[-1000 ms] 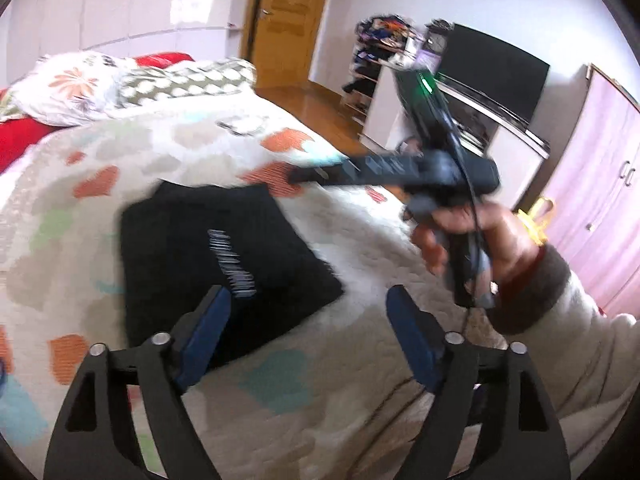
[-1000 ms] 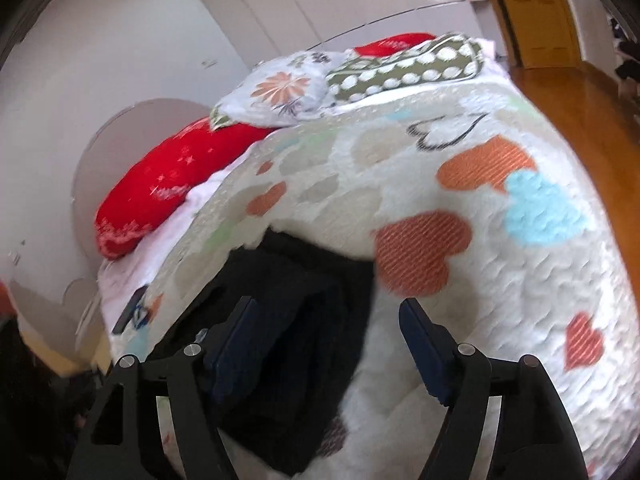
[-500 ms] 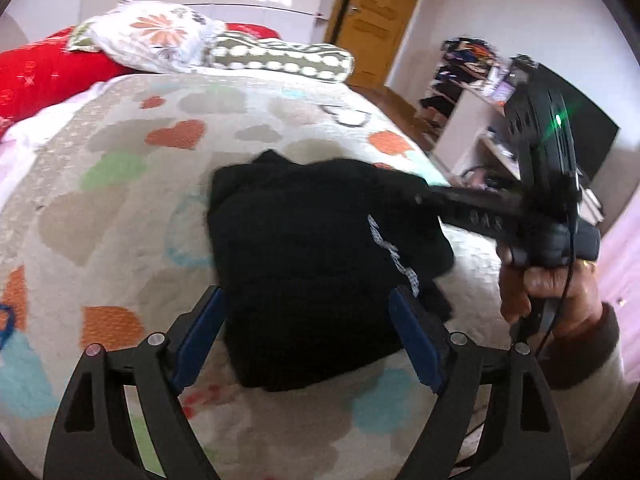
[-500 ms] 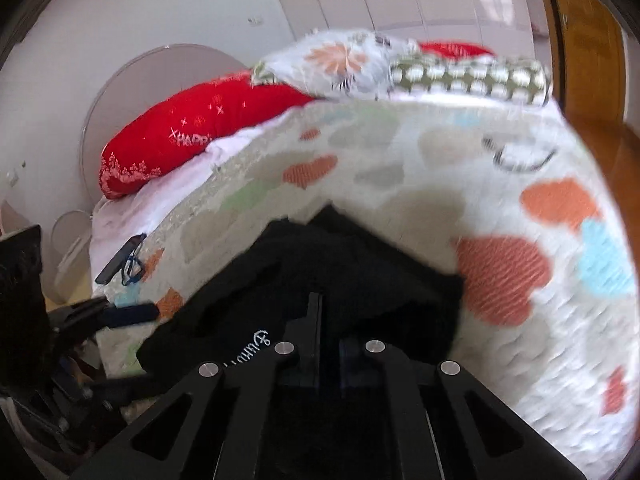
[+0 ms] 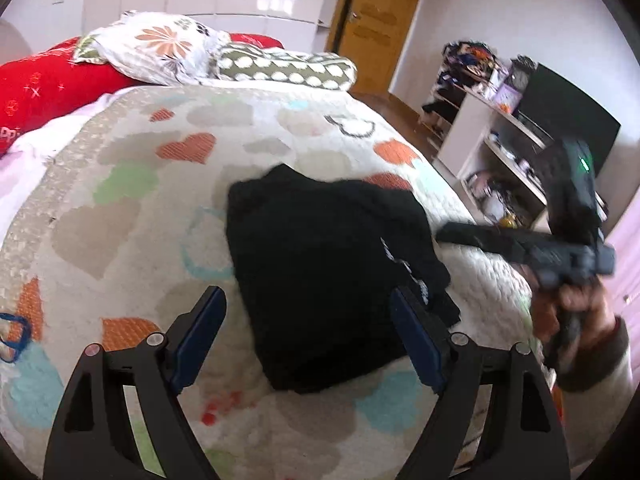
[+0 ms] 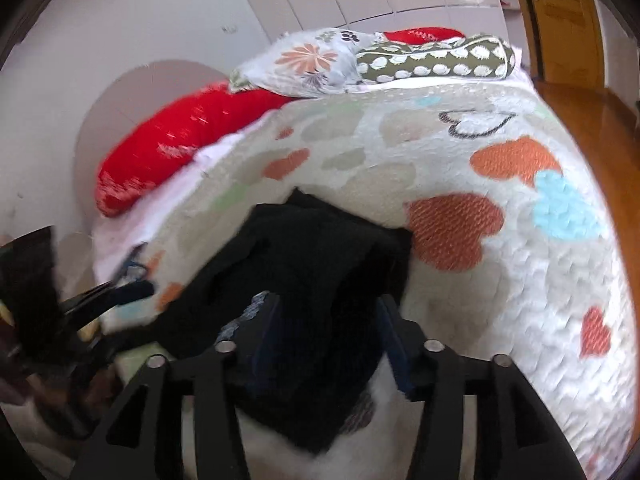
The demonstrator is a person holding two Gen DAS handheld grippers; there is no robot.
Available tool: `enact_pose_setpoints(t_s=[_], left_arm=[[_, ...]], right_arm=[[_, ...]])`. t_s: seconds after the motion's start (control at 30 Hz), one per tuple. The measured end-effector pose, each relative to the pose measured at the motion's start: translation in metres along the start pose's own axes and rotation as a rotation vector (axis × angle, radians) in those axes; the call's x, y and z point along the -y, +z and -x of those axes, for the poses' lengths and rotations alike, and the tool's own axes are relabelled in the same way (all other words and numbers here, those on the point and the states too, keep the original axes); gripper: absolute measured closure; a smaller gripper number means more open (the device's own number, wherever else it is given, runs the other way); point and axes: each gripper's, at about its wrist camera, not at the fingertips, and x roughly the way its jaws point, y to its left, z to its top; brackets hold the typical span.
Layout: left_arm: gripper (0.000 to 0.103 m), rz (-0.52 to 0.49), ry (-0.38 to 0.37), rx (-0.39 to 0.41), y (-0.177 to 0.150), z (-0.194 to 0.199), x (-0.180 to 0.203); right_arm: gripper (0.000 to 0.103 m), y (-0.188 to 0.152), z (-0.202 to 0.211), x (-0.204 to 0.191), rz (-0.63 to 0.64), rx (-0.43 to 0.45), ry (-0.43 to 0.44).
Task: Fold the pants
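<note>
Lying folded into a compact black bundle mid-bed, the pants (image 5: 320, 264) sit on the heart-print quilt (image 5: 120, 216). The left gripper (image 5: 306, 332) hovers wide open above them; the right gripper (image 6: 328, 336), part-open, straddles their edge. Best finish: press flat, release cleanly without snagging.

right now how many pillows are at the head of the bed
3: a red pillow on the left, a floral pillow in the middle lying partly on it, and a green dotted bolster on the right. More red shows behind these; possibly another pillow.
</note>
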Motion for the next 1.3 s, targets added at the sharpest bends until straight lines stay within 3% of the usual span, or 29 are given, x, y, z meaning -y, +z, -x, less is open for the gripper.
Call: enact_pose_setpoints(t_s=[0.07,0.27,0.33,0.43,0.5,0.63,0.77,0.87,1.0,1.07,1.13,1.23,1.3], left_arm=[[0.019,0.025,0.001,-0.016,0.002,-0.009,-0.003],[0.019,0.026,-0.042,-0.121,-0.018,-0.037,0.006],[0.019,-0.016,0.018,-0.102,-0.027,-0.038,0.010],[0.019,0.012,-0.011,-0.117,-0.023,-0.031,0.005],[0.019,0.030,-0.020,-0.092,-0.014,-0.019,0.000],[0.019,0.038,0.000,0.010,0.003,0.000,-0.006],[0.019,0.063,0.011,-0.023,0.005,-0.021,-0.012],[0.019,0.090,-0.011,-0.084,-0.003,-0.039,-0.016],[0.018,0.105,-0.071,-0.115,-0.014,-0.050,-0.016],[0.018,0.094,-0.070,-0.118,-0.017,-0.053,-0.015],[0.018,0.098,-0.082,-0.121,-0.017,-0.056,-0.016],[0.011,0.108,-0.083,-0.125,-0.017,-0.062,-0.017],[0.010,0.121,-0.084,-0.120,-0.019,-0.067,-0.017]], right_arm=[[0.048,-0.007,-0.003,-0.004,-0.004,-0.030,0.020],[0.053,-0.032,-0.029,-0.032,0.142,-0.128,-0.120],[0.053,-0.040,-0.029,-0.034,0.169,-0.137,-0.137],[0.053,-0.035,-0.016,-0.033,0.183,-0.157,-0.139],[0.052,-0.020,0.001,-0.033,0.200,-0.106,-0.168],[0.052,0.023,0.013,-0.040,0.209,0.016,-0.115],[0.052,0.071,-0.032,-0.062,0.297,0.019,-0.075],[0.052,0.091,-0.083,-0.078,0.371,-0.065,-0.056],[0.053,0.096,-0.151,-0.093,0.509,-0.215,-0.100],[0.065,0.092,-0.171,-0.094,0.559,-0.270,-0.140],[0.092,0.088,-0.177,-0.096,0.584,-0.300,-0.119],[0.098,0.090,-0.173,-0.102,0.616,-0.266,-0.114],[0.103,0.094,-0.179,-0.092,0.548,-0.238,-0.111]])
